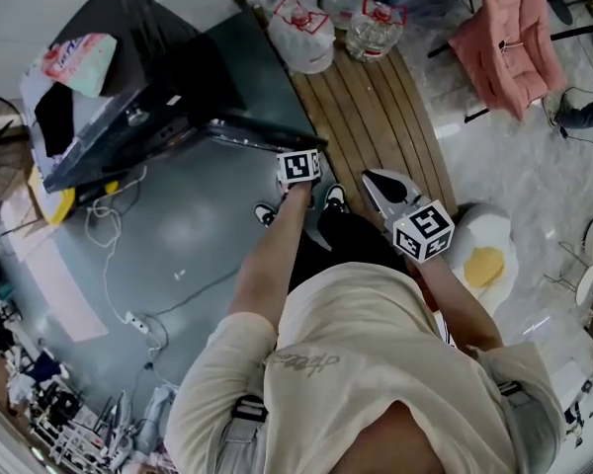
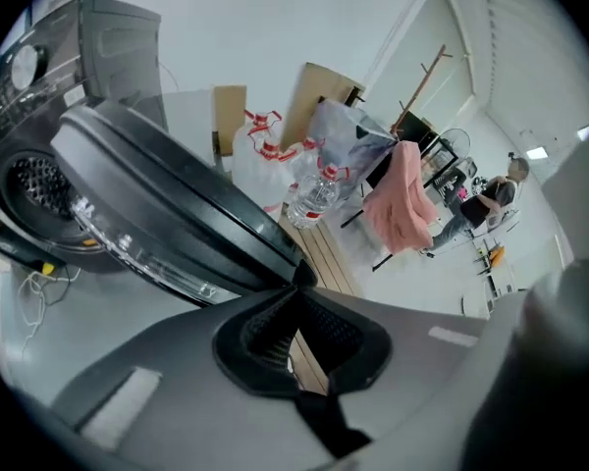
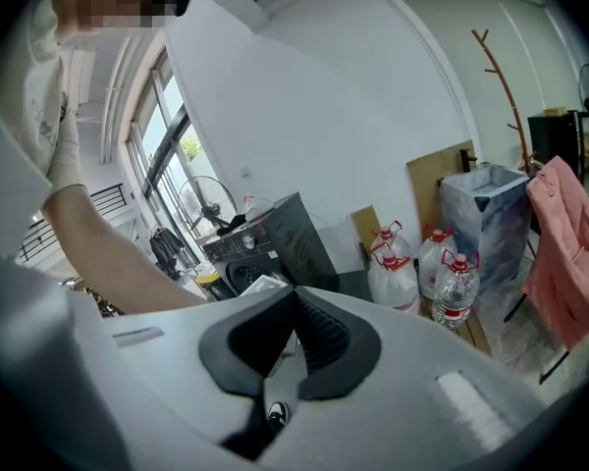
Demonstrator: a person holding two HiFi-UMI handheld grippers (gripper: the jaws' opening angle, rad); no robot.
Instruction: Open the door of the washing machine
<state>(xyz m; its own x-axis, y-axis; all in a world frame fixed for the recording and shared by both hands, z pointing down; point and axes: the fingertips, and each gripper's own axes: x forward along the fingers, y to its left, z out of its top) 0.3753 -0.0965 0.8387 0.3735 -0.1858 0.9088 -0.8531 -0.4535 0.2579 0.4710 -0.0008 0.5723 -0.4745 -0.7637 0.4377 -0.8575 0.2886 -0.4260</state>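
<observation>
At the far left of the head view, a dark grey front-loading washing machine (image 1: 109, 87) stands on a grey floor (image 1: 198, 255), with a thin white cable (image 1: 107, 227) looping below it. Its round dark door (image 1: 262, 134) is swung out from the front toward the right and is seen edge-on from above. In the left gripper view the perforated steel drum (image 2: 34, 180) shows behind the open door.

The left gripper (image 1: 304, 156) is at the door's free edge. Its jaws are drawn almost together, and their tips pinch the door's rim.

Further right, the right gripper (image 1: 376, 184) hangs apart from the machine, above the person's dark trousers. Its jaws are pressed together with nothing between them.

Beyond both grippers, several clear plastic water bottles with red labels (image 1: 306, 28) stand at the far end of a brown wooden slatted platform (image 1: 371, 117). At the right, a pink garment (image 1: 509, 38) hangs on a dark rack, and a white and yellow egg-shaped mat (image 1: 484, 260) lies on the pale floor.
</observation>
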